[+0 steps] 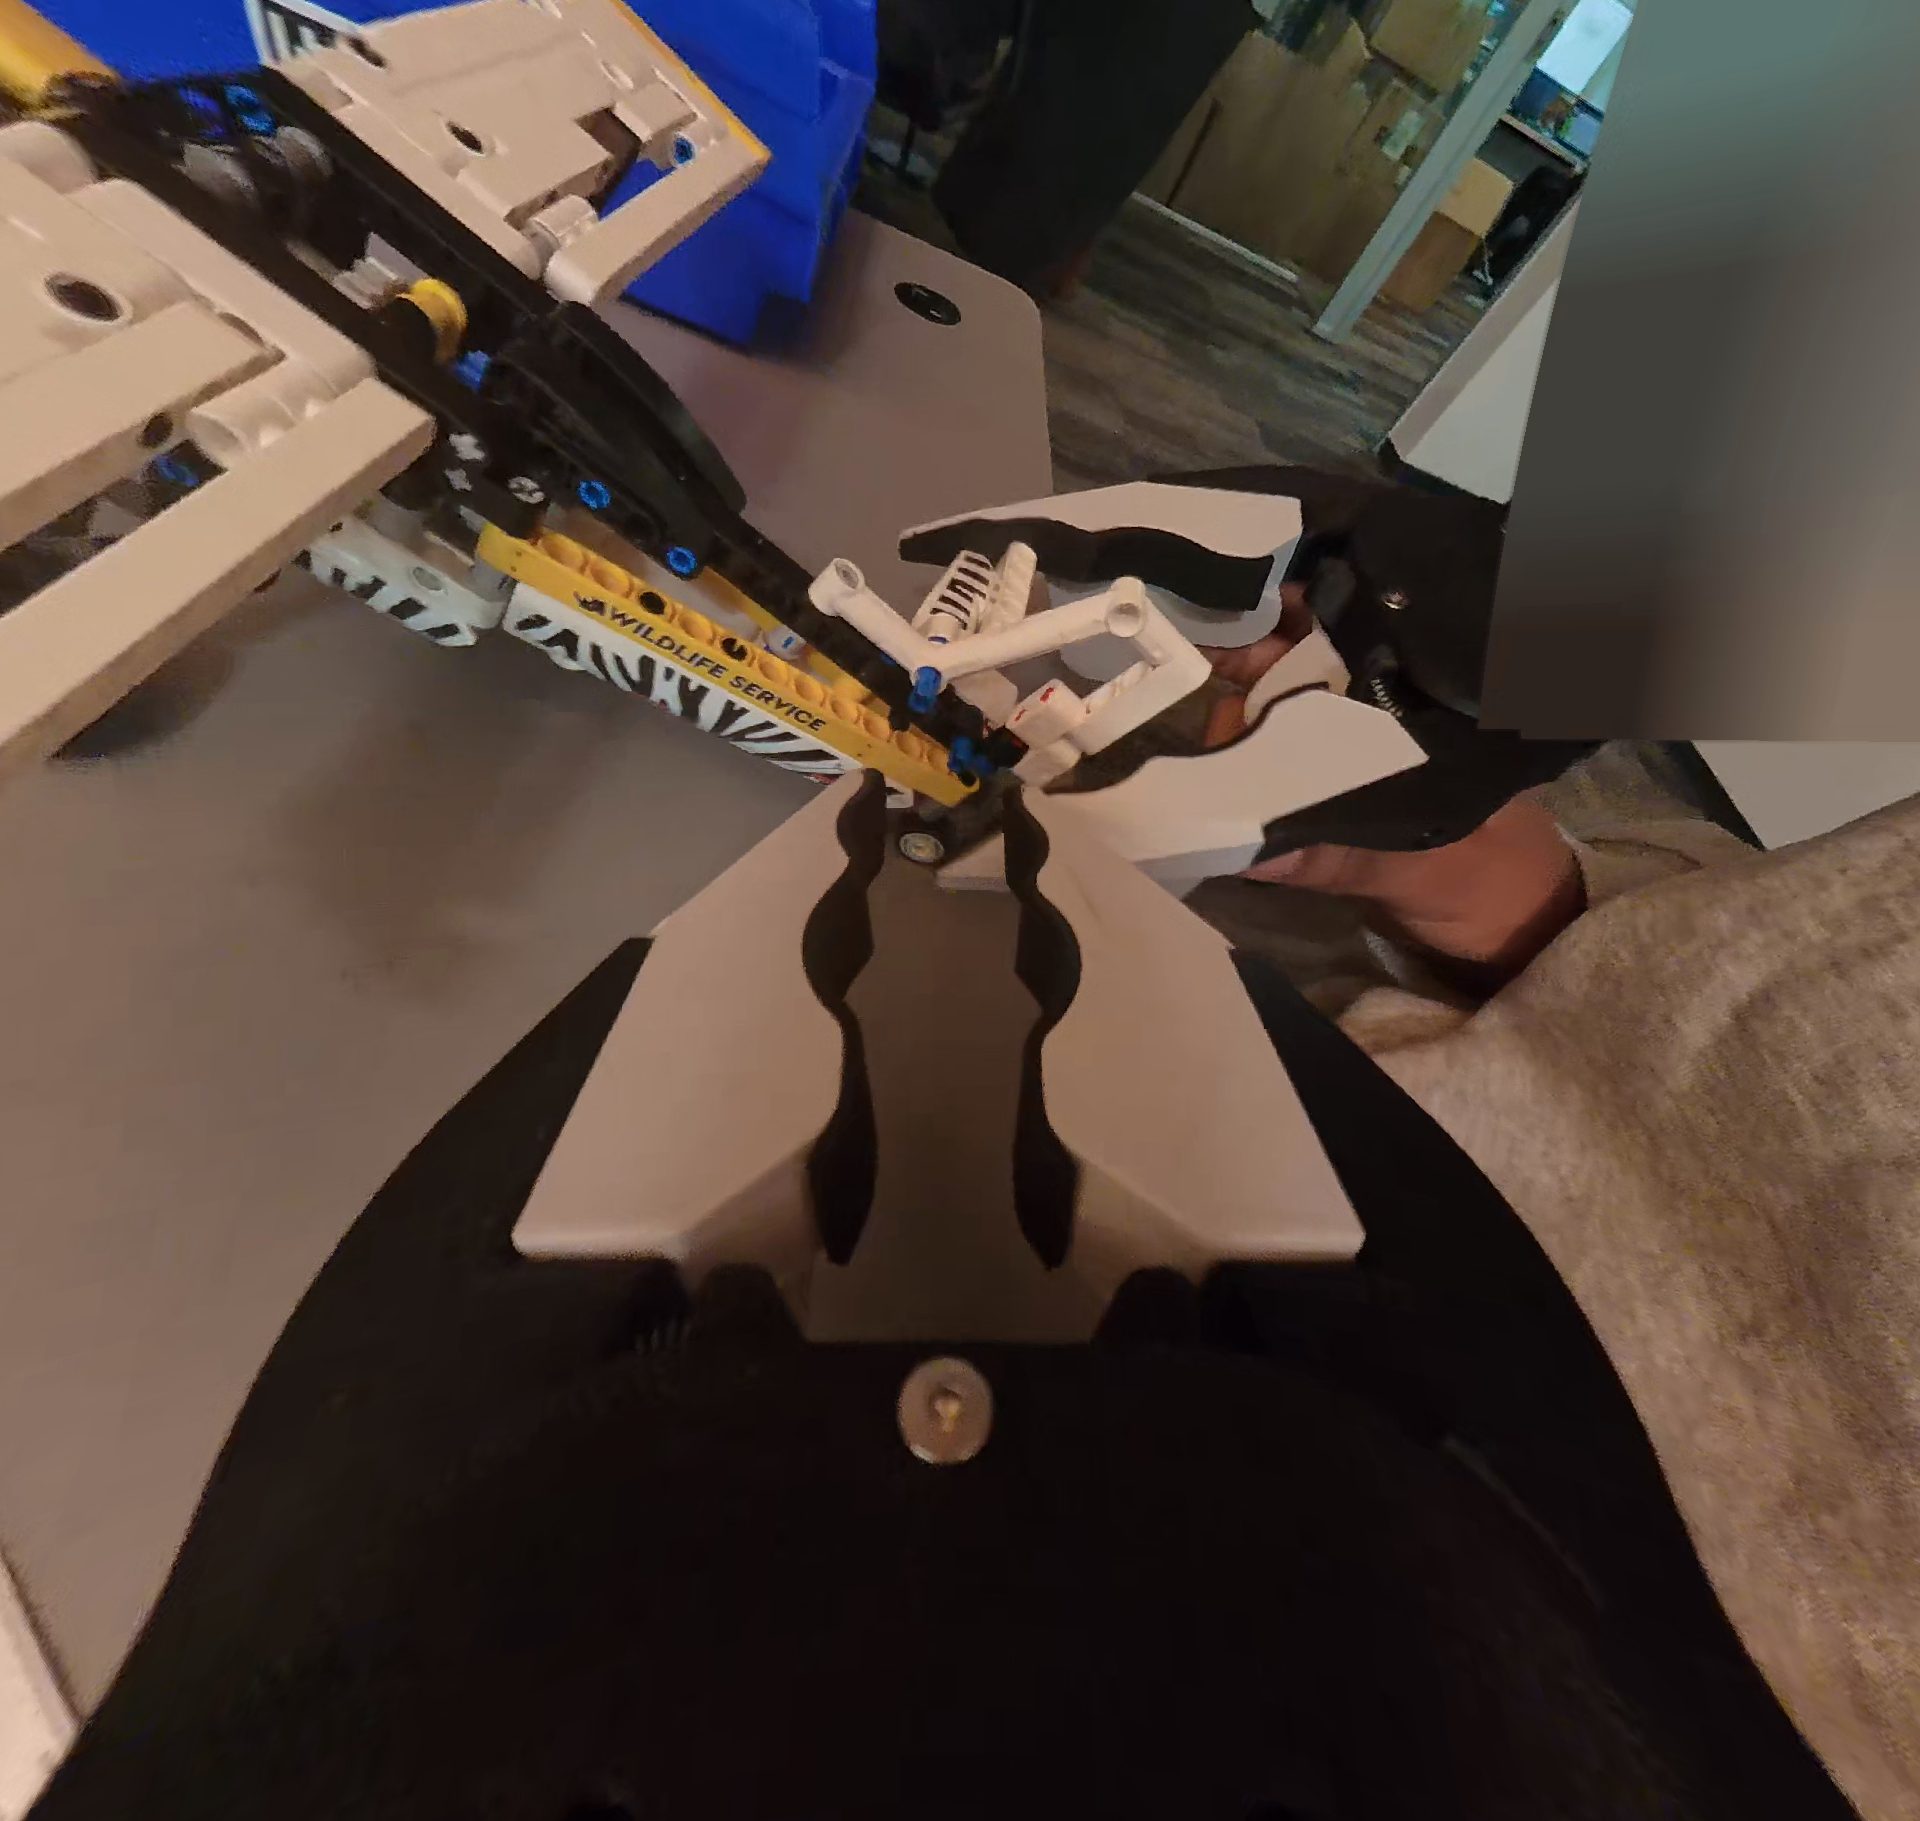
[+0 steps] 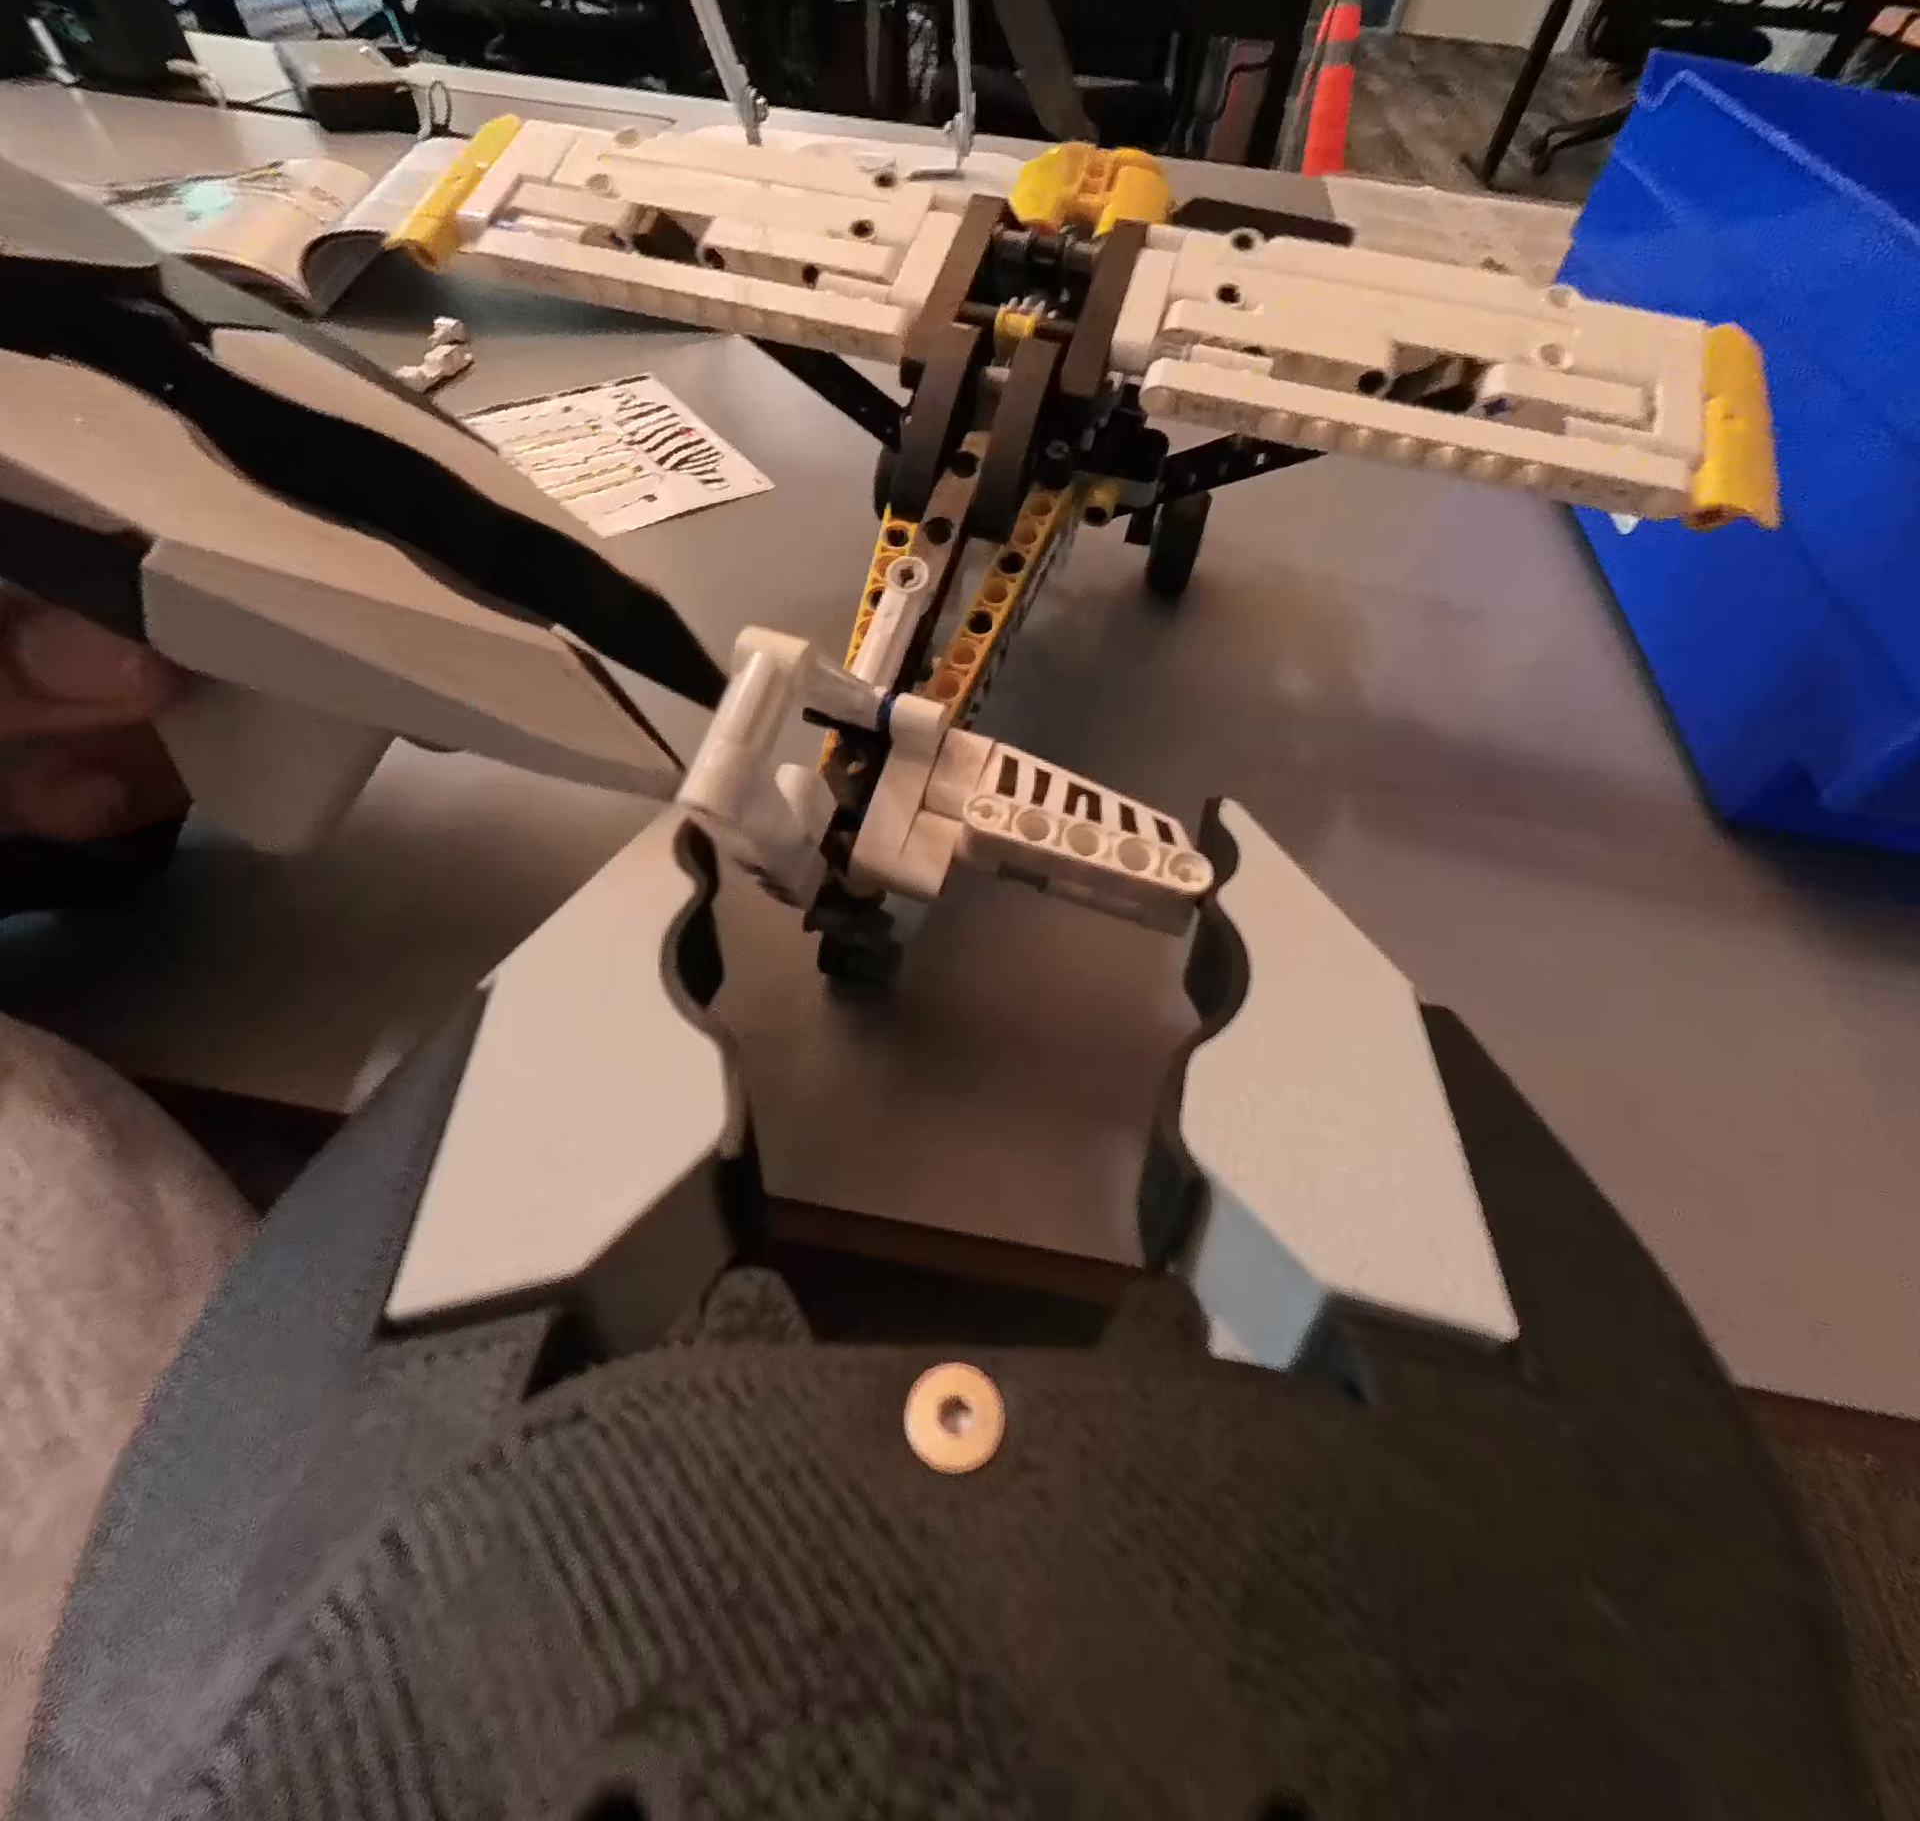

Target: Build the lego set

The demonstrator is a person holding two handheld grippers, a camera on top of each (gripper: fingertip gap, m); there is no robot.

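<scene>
Both tongs are meeting at the lego plane's point(image 2: 1039, 400) tail: my right tongs point(image 2: 951, 867) gaping around it, my left tongs point(image 1: 940, 805) narrowly parted at its underside; I cannot tell about grip.

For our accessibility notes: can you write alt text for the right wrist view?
A white, yellow and black lego plane stands on a grey table, its tail between the open fingers of the right claw. The left claw reaches in from the left to the tail; a blue bin sits at right.
</scene>
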